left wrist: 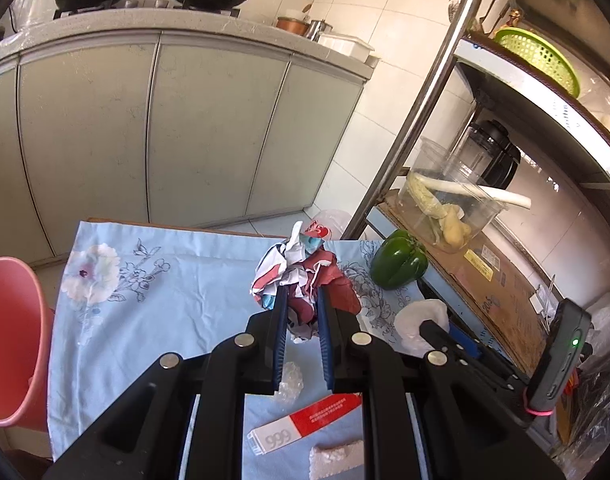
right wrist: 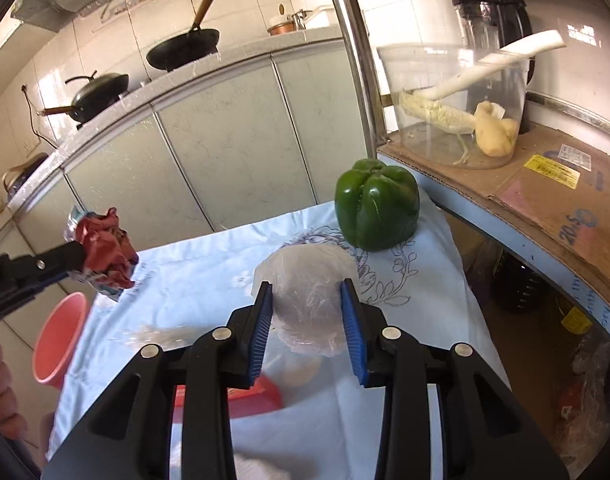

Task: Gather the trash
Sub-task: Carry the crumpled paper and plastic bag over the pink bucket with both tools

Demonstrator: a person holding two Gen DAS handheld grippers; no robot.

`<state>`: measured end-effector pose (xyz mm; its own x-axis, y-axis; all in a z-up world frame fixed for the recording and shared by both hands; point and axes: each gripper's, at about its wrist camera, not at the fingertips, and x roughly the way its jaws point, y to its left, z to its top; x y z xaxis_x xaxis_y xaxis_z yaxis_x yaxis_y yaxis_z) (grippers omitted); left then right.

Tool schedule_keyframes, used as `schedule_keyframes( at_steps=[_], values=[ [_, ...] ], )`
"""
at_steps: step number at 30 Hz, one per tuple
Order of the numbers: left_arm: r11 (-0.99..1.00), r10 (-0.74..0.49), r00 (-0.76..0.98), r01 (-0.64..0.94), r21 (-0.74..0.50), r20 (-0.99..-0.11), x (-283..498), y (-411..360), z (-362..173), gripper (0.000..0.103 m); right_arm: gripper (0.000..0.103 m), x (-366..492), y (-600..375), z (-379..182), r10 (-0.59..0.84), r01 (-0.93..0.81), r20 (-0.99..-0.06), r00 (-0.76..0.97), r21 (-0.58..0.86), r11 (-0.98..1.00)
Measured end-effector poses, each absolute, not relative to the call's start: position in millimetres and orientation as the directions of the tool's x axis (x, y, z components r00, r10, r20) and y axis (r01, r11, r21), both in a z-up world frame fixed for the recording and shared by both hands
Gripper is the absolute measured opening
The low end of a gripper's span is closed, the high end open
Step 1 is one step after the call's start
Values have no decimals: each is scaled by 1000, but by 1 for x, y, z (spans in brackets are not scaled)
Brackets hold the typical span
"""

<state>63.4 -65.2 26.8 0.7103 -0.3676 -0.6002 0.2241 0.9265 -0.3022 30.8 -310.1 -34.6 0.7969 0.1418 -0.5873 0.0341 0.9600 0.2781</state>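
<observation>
- Left gripper (left wrist: 301, 312), centre of its own view: jaws narrow, clamped on a crumpled wrapper wad (left wrist: 301, 276), red, white and blue printed foil or paper. In the right wrist view the wad hangs clear above the cloth at mid left.
- Wad judged light, soft, springy; it crushes rather than slips, so a pinch through the bulk suits it.
- Right gripper (right wrist: 307, 312), lower centre: jaws part-closed against both sides of a balled clear plastic film (right wrist: 305, 300), translucent, crinkled. Judged near weightless, slick; squeeze the middle, not a loose edge.
- Lower frame, left view, still on the worktop: red-and-white "999" carton (left wrist: 305, 424), stiff, flat; white foam scrap (left wrist: 337, 456); small clear film tuft (left wrist: 291, 382).
- Worktop cover: pale blue floral cloth (left wrist: 165, 280), wrinkled.
- Green bell pepper (right wrist: 377, 208), glossy, firm, beyond the film; probably not trash.
- Pink plastic bin (left wrist: 13, 340), far left edge, off the worktop: likely drop point.
</observation>
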Motion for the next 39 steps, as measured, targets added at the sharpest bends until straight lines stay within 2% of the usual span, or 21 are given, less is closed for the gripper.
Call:
schedule_keyframes(
  at_steps=[9,21,29,32,39],
  values=[
    [946,-322,774,250,-204,-545,24,-49,37,14,35,8,-281,-16,162,5,-589,792,270,963],
    [965,-254,841,183,-190,-478,-1,-8,45,14,35,2,-223,14,259,-127,-582,771,258,958],
    [979,-131,883,44,-197,-451,-15,65,46,14,35,28,-135,30,425,-324,-597,681,275,905],
    [986,-42,896,-34,-164,-442,-22,98,46,14,35,40,-91,32,493,-395,-596,634,299,869],
    [975,130,867,-199,-95,-481,-36,174,30,14,35,65,8,11,593,-490,-631,500,358,795]
  ],
)
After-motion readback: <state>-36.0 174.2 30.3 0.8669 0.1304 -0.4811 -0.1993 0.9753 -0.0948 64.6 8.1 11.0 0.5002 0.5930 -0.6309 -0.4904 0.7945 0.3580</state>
